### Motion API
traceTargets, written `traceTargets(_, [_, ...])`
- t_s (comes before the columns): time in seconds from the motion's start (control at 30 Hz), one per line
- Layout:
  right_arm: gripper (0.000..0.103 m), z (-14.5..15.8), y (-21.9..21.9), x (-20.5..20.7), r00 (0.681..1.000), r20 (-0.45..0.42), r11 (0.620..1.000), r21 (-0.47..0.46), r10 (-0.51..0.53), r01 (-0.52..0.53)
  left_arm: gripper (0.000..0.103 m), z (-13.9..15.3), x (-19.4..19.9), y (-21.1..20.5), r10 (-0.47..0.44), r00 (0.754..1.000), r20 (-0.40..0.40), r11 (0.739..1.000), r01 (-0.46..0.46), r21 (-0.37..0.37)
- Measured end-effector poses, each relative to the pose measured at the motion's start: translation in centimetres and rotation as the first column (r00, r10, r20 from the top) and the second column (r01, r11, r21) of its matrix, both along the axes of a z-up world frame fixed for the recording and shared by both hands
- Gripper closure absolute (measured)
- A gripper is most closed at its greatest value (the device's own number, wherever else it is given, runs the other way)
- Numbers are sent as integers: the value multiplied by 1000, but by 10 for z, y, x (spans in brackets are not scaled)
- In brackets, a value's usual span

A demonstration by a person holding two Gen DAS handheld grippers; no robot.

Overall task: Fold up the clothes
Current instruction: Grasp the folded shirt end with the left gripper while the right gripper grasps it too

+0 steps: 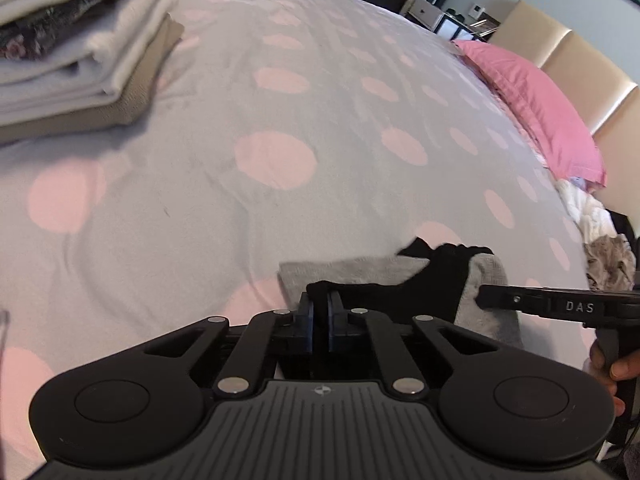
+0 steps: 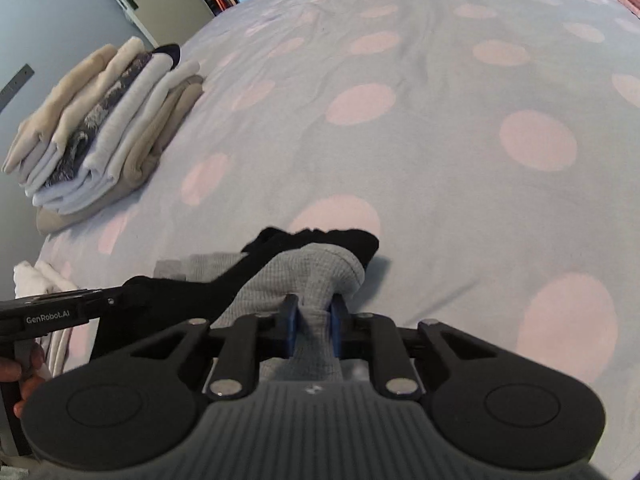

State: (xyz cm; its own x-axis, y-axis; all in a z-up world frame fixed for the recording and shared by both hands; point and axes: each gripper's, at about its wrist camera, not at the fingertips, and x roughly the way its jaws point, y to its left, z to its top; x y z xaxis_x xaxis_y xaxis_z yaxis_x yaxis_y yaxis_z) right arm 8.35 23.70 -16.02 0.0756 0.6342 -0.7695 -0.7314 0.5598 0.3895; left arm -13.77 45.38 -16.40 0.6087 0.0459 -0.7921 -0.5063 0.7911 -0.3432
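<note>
The bed [image 1: 248, 208] wears a pale grey cover with large pink dots. Ahead and to the left of the left claw [image 1: 320, 304], a stack of folded clothes [image 1: 76, 52] rests on it. Just beyond that claw lies a grey and black garment [image 1: 372, 270]. Far right, a pink pillow [image 1: 536, 108] and crumpled laundry [image 1: 588, 216].

- bed cover [image 1: 320, 120]: pale grey-lilac with big pink dots
- garment [image 2: 312, 276] lower centre of frame: grey waffle knit with black parts
- both tools: black bodies, blue pads [image 2: 291, 320]
- folded stack [image 2: 104, 132] upper left: cream, white, beige, one dark floral layer
- pillow [image 1: 536, 108] upper right: solid pink
- headboard [image 1: 568, 56]: beige panels
</note>
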Motion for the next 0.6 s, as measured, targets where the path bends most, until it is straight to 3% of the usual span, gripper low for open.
traceTargets(0.2, [84, -9, 7, 2, 1000, 5, 1000, -13, 5, -5, 98, -16, 3, 5, 9, 999, -31, 1000, -10, -16])
traceTargets(0.27, [82, -9, 7, 2, 1000, 5, 1000, -18, 11, -11, 94, -15, 2, 6, 10, 999, -37, 1000, -11, -25])
traceTargets(0.33, [78, -7, 6, 2, 1000, 9, 999, -30, 14, -14, 92, -14, 1, 7, 30, 999, -38, 999, -32, -42])
traceTargets(0.4, [63, -4, 5, 2, 1000, 14, 999, -41, 10, -9, 86, -10, 0, 7, 37, 998, -42, 998, -39, -45])
traceTargets(0.5, [46, 2, 0, 2, 999, 32, 999, -53, -1, 3, 62, -1, -3, 7, 52, 998, -44, 998, -53, -25])
traceTargets(0.53, [46, 3, -2, 2, 1000, 30, 999, -54, -3, 5, 46, 1, -6, 7, 54, 998, -34, 998, -55, -22])
traceTargets(0.6, [45, 4, -6, 4, 1000, 19, 998, -57, -7, 8, 41, 3, -10, 9, 53, 998, -27, 998, -54, -31])
